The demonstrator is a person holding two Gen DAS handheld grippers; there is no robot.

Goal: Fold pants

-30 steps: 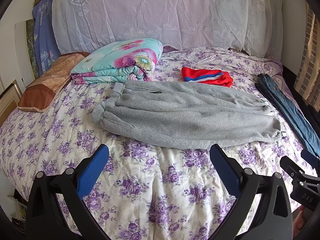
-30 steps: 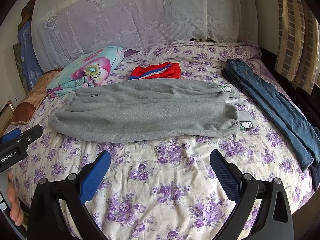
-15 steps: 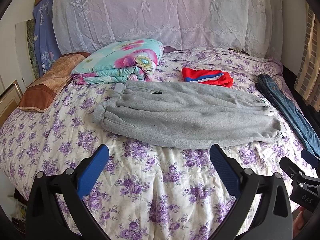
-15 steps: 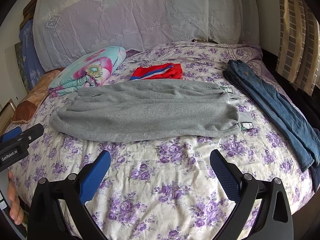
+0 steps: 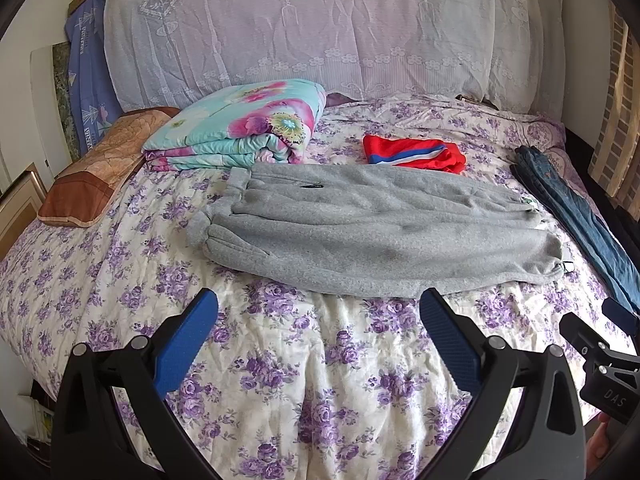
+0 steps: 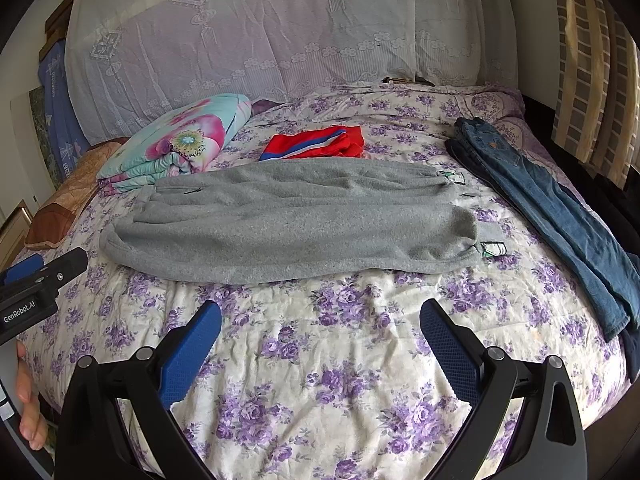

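Grey sweatpants [image 5: 372,228] lie flat across the floral bed, folded lengthwise leg on leg, waistband at the left, cuffs at the right; they also show in the right wrist view [image 6: 296,220]. My left gripper [image 5: 318,340] is open and empty, held above the near bedspread short of the pants. My right gripper [image 6: 320,344] is open and empty too, also near the front edge. Each gripper shows at the side of the other's view.
Blue jeans [image 6: 560,216] lie along the bed's right side. A folded red garment [image 5: 414,154] lies behind the pants. A floral quilt [image 5: 240,128] and a brown pillow [image 5: 96,168] sit at the back left. A lace-covered headboard [image 5: 320,28] stands behind.
Both grippers have drifted very slightly; the pants sit a touch higher in the right wrist view. Nothing was taken hold of.
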